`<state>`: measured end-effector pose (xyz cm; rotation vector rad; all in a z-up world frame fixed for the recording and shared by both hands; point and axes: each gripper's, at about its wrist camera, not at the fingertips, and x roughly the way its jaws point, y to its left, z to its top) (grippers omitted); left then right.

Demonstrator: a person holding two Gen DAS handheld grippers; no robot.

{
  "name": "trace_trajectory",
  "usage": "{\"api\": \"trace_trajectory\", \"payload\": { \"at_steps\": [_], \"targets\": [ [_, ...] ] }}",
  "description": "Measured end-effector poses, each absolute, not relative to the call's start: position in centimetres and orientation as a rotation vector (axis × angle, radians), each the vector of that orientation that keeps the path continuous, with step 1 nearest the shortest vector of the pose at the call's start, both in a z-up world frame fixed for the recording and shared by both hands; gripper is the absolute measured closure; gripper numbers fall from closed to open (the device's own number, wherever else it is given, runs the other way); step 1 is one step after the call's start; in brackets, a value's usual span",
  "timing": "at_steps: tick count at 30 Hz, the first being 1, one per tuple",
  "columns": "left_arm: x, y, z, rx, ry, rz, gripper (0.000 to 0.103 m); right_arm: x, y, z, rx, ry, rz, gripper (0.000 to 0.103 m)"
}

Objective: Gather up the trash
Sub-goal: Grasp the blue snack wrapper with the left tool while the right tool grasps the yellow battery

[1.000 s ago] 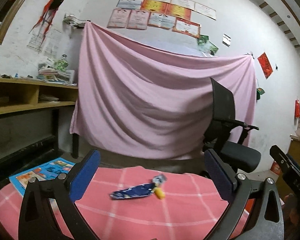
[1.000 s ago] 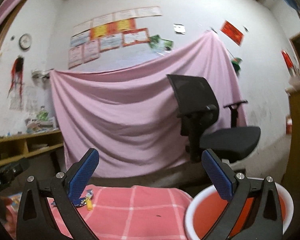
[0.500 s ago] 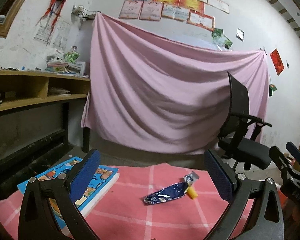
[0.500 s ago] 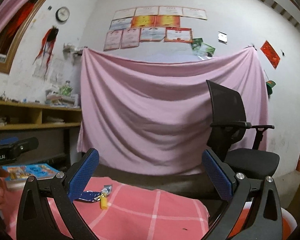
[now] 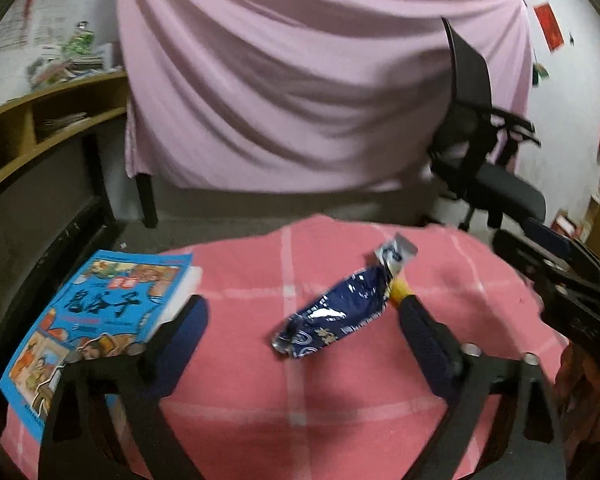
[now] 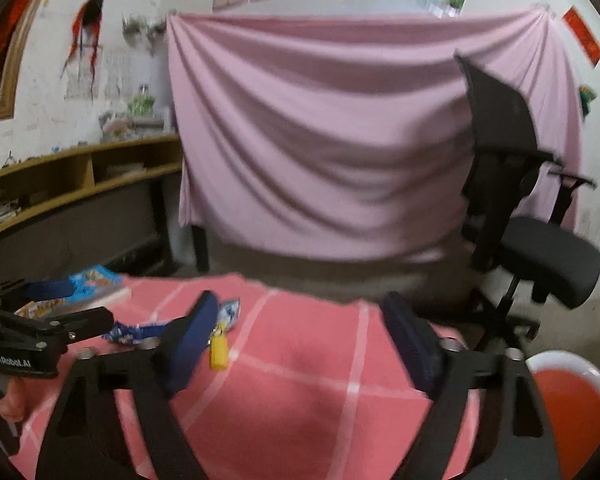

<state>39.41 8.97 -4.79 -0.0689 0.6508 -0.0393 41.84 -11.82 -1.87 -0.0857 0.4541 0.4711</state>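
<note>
Nothing is collected yet: the blue wrapper [image 5: 336,316] and yellow scrap [image 6: 218,348] lie mid-table [image 5: 340,420], while both left tongs [image 5: 304,324] and right tongs [image 6: 304,328], just narrowing, hover empty, the red bin [image 6: 572,396] waiting near right.

The snack wrapper [image 5: 334,316] is crinkled foil or plastic film, glossy, with bright glints along its creases. Beside it, the small yellow piece [image 6: 218,350] looks like smooth plastic, though blur leaves that unsure. The table cover [image 5: 340,392] is matt woven cloth. The book [image 5: 95,320] has a shiny paper cover. The basin [image 6: 580,364] looks like smooth plastic. Behind, the draped sheet [image 5: 300,92] is soft matt fabric, and the shelf [image 6: 79,160] is wood.
</note>
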Motion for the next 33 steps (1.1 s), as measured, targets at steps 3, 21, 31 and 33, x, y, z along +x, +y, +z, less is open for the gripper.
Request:
{"api": "trace_trajectory", "payload": {
  "at_steps": [3, 21, 31, 33],
  "targets": [
    [40.4, 8.6, -5.4, -0.057, 0.709, -0.069, 0.031, 43.3, -11.3, -2.6, -0.067, 0.549, 0.523, 0.040],
    [42.9, 8.7, -7.1, -0.112, 0.847, -0.137, 0.086, 44.9, -6.8, -5.5, -0.141, 0.807, 0.700, 0.072],
    [42.0, 7.2, -6.9, -0.104, 0.835, -0.098, 0.087, 45.0, -7.0, -5.9, -0.133, 0.832, 0.676, 0.090],
    [41.5, 7.3, -6.7, -0.126, 0.815, -0.097, 0.087, 44.5, -7.8, -5.4, -0.110, 0.796, 0.667, 0.090]
  ]
}}
